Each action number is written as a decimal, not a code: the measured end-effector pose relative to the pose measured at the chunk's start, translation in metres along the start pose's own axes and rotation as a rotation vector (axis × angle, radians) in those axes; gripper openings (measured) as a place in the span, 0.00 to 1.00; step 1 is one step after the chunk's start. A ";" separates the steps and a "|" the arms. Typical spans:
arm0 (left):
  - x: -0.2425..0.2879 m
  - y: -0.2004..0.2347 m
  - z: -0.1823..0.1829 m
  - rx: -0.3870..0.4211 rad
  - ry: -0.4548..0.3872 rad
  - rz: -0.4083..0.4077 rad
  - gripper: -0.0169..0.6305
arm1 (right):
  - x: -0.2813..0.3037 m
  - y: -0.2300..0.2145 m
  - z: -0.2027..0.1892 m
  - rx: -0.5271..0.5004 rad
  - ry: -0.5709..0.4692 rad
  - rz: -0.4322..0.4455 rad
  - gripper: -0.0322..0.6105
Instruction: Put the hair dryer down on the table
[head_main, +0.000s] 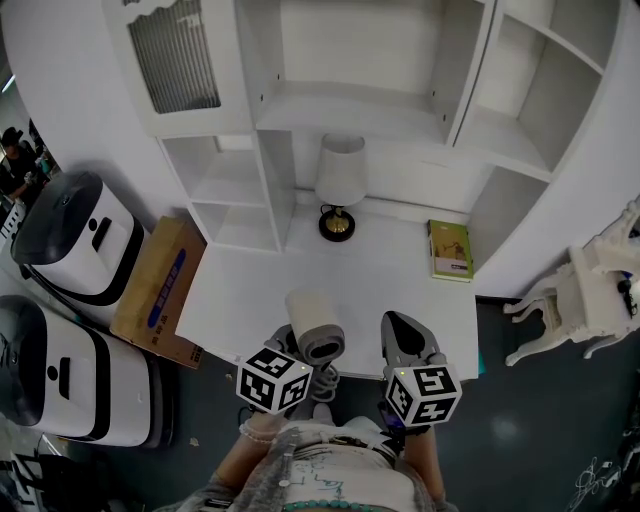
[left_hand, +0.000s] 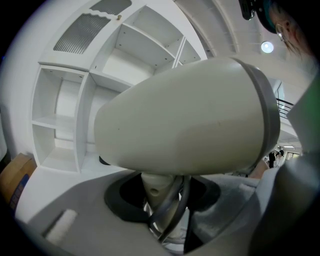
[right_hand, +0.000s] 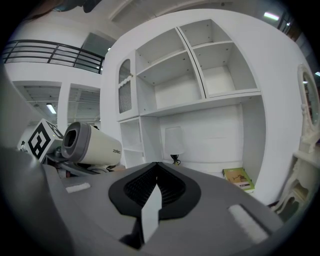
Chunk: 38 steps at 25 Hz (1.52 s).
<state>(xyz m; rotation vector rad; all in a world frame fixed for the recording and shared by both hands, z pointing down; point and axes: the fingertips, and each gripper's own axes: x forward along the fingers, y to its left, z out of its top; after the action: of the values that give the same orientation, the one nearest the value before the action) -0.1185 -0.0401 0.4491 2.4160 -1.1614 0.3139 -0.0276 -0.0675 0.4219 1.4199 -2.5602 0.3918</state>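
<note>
Weight sits high on this hair dryer. The fat cream barrel with its grey-rimmed end rides above a slim handle, so I'd expect it to want to tip nose-down or roll once it is let go. The shell looks like hard, smooth plastic, stiff but fairly slippery, and sturdy enough for a gentle set-down rather than a drop.

The left gripper has it by the handle, just under the barrel, fingers pinching the handle with a loop of dark cord caught alongside. That seems the right place to hold, since the barrel is too wide and round to grip. The cord is the loose, floppy part and could snag or drag the dryer as it settles.

From where I stand, the dryer is held up over the near edge of the bench, a little left of that edge's middle. Its grey end faces the person and its cream end points toward the shelves.

The right gripper hangs just to its right over the same near edge. Its fingers are pressed together with nothing between them.

A lamp stands at the far edge and a green book lies toward the far right corner. Both are well apart from the dryer, with bare white surface between. Laying the dryer on its side there, barrel and handle both resting, looks safer to me than standing it up.
</note>
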 end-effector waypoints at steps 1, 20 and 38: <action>0.000 0.002 0.000 0.002 0.002 -0.002 0.29 | 0.001 0.000 0.000 0.002 0.000 -0.003 0.09; 0.036 -0.003 0.014 -0.026 0.004 0.033 0.29 | 0.013 -0.036 0.010 -0.008 0.021 0.038 0.09; 0.090 -0.022 0.039 -0.047 -0.009 0.113 0.29 | 0.025 -0.094 0.029 -0.029 0.030 0.137 0.10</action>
<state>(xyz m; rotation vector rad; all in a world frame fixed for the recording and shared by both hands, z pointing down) -0.0442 -0.1084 0.4427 2.3180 -1.2980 0.3074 0.0380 -0.1441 0.4141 1.2235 -2.6359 0.3923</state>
